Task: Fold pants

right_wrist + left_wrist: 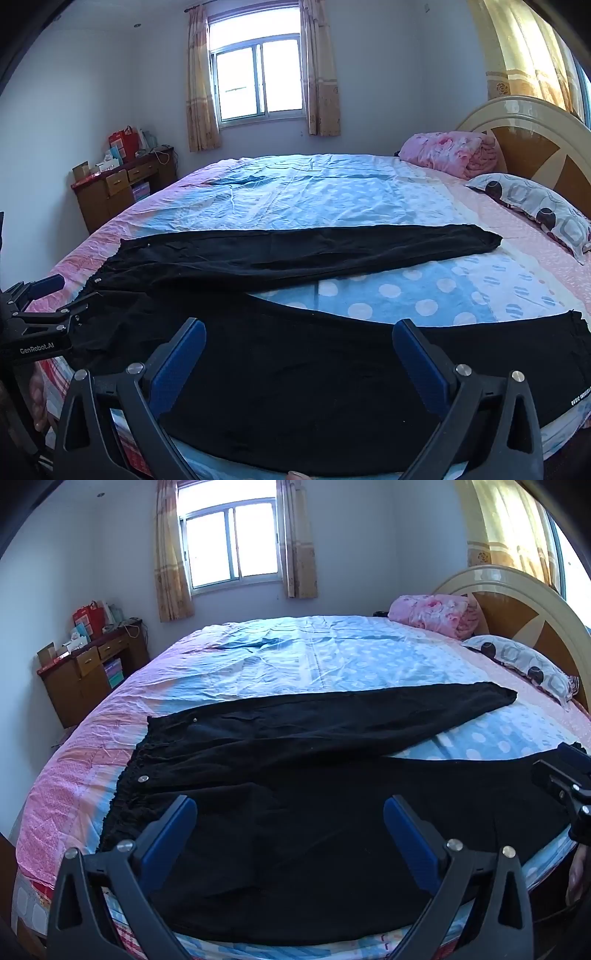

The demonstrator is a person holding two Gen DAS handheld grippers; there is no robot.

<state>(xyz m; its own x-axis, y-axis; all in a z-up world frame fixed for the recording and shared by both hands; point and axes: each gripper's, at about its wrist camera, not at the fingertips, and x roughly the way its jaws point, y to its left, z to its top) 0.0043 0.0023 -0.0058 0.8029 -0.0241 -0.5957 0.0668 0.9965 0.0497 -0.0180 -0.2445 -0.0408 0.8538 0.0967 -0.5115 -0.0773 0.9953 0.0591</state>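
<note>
Black pants (295, 738) lie flat on the bed, legs spread in a V, waistband at the left, leg ends toward the headboard. They also show in the right wrist view (295, 251). My left gripper (290, 812) is open and empty, hovering over the near leg close to the waistband. My right gripper (299, 336) is open and empty, over the near leg further right. The right gripper shows at the right edge of the left wrist view (565, 779); the left gripper shows at the left edge of the right wrist view (40, 317).
The bed (314, 657) has a blue and pink polka-dot sheet. A pink folded blanket (436, 614) and a patterned pillow (524, 664) lie by the wooden headboard (524, 609). A cluttered wooden desk (85, 668) stands at the far left under a window.
</note>
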